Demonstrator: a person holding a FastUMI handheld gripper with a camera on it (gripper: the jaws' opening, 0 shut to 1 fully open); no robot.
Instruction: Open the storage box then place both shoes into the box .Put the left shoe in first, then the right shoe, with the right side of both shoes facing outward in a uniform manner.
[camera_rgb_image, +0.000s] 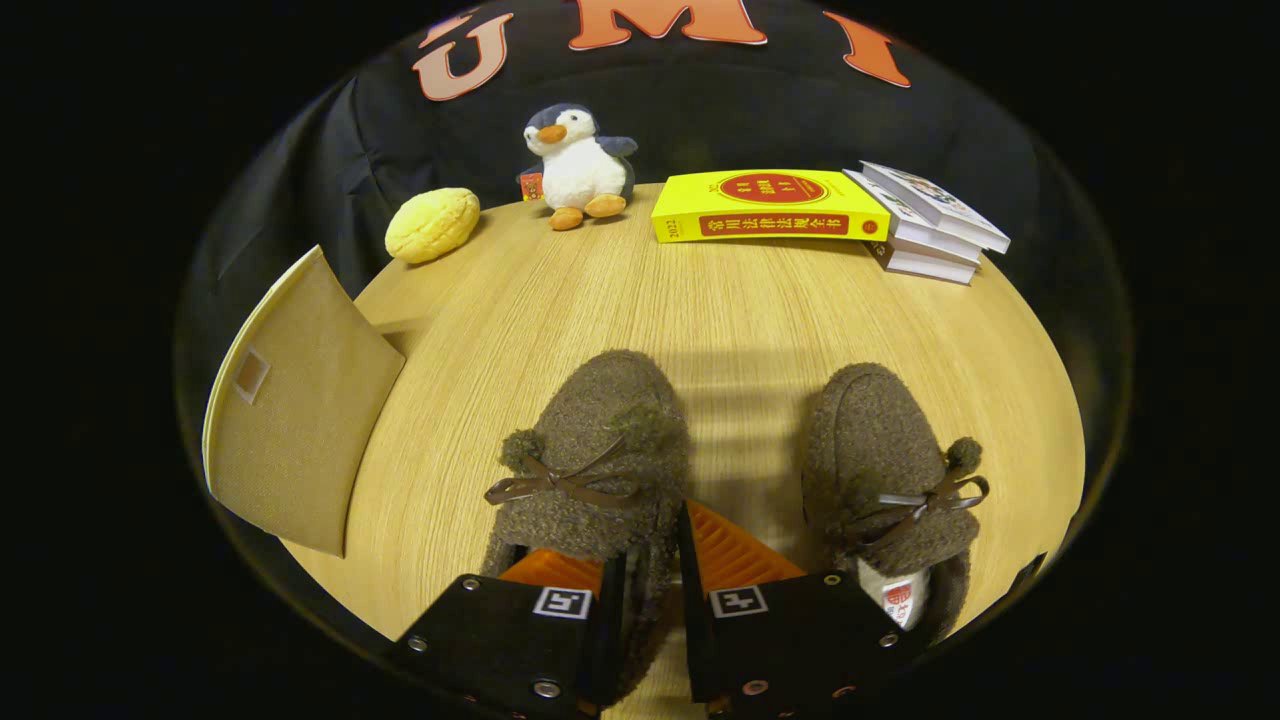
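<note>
We have the gripper (652, 585) nearly closed, its fingers pinching the side wall of the nearer fuzzy brown slipper (590, 450) at the table's (730, 310) near edge; the heel is hidden behind them. The second slipper (880, 460) sits just beside it, its heel cut off. The beige fabric storage box (295, 410) stands at the left edge, partly cut off. A plush penguin (578, 165), a yellow bun (432, 224) and a yellow book (765, 205) beside stacked books (930, 225) line the far edge.

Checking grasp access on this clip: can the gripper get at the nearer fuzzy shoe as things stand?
Probably yes. The gripper already has its fingers either side of the left shoe's side wall at the opening, nothing blocking; whether both press on it I cannot tell.
</note>
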